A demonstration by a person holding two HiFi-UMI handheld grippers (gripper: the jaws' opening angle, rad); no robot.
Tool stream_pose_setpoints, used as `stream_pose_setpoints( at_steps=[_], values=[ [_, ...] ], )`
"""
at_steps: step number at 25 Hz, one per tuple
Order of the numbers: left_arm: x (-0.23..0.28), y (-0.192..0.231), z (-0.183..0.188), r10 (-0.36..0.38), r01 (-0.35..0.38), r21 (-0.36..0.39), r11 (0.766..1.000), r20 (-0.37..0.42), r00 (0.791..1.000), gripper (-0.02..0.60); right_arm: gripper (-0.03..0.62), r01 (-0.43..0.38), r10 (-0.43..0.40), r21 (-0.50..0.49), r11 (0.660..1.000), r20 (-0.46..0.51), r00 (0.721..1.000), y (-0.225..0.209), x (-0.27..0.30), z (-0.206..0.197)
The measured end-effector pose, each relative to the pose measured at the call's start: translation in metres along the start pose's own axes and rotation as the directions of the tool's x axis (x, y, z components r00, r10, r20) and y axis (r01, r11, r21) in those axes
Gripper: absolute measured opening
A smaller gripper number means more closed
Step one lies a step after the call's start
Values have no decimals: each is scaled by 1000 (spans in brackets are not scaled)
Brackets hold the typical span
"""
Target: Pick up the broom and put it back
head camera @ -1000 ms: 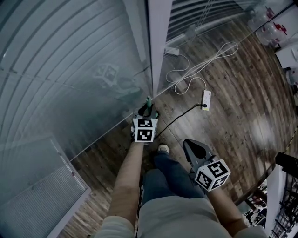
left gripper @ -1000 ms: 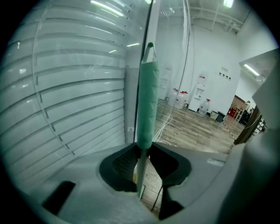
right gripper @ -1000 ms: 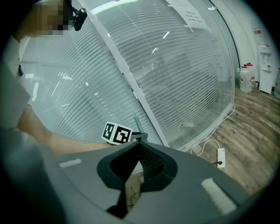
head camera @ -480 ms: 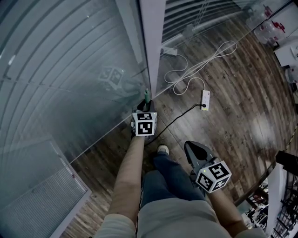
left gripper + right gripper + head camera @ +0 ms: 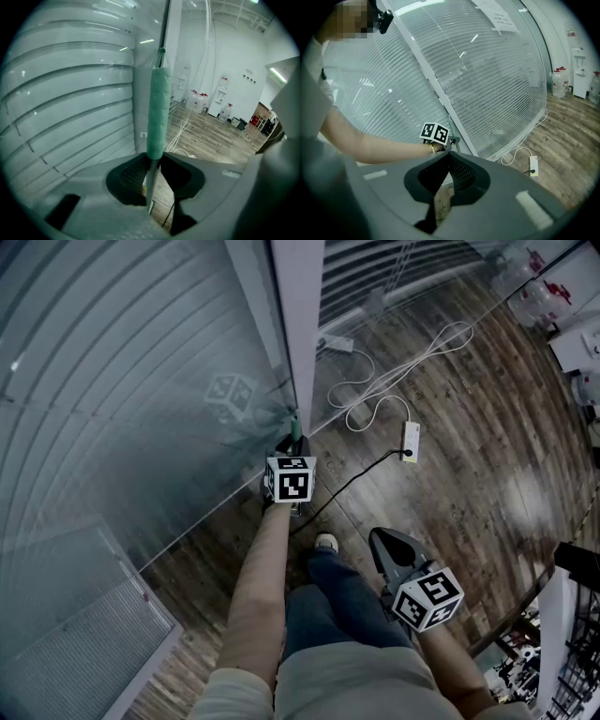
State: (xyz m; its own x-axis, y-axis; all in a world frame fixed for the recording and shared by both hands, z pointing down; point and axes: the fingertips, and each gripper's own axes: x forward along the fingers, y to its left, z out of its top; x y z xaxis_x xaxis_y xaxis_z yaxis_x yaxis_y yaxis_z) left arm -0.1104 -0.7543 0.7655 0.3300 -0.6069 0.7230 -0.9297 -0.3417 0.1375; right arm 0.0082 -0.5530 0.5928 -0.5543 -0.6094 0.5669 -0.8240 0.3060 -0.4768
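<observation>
The glass wall [image 5: 141,381] with its blinds closes off the whole left side. The white post [image 5: 298,324] stands just ahead of the left gripper [image 5: 292,440], whose broom handle [image 5: 158,112] rises close beside both, leaving scant room forward or leftward. To the right the wood floor [image 5: 487,484] lies open, crossed only by a looped white cable [image 5: 412,357], a power strip [image 5: 411,437] and a black cord [image 5: 352,484]. The person's shoe [image 5: 327,542] and leg fill the gap towards the right gripper [image 5: 379,536]
</observation>
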Motion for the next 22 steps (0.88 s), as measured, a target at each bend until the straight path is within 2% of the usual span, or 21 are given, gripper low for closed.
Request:
stream_pose_setpoints(
  at_steps=[11,22],
  values=[
    [-4,4,-5,5,-5,-43,999,-3,1000,156,6,-3,3,-5,1000,10,1000,3,-2,1],
    [-58,5,-24,14,-12,-63,998,20,1000,155,6,-39,41,-45,998,36,998,25,-5,7]
  ],
)
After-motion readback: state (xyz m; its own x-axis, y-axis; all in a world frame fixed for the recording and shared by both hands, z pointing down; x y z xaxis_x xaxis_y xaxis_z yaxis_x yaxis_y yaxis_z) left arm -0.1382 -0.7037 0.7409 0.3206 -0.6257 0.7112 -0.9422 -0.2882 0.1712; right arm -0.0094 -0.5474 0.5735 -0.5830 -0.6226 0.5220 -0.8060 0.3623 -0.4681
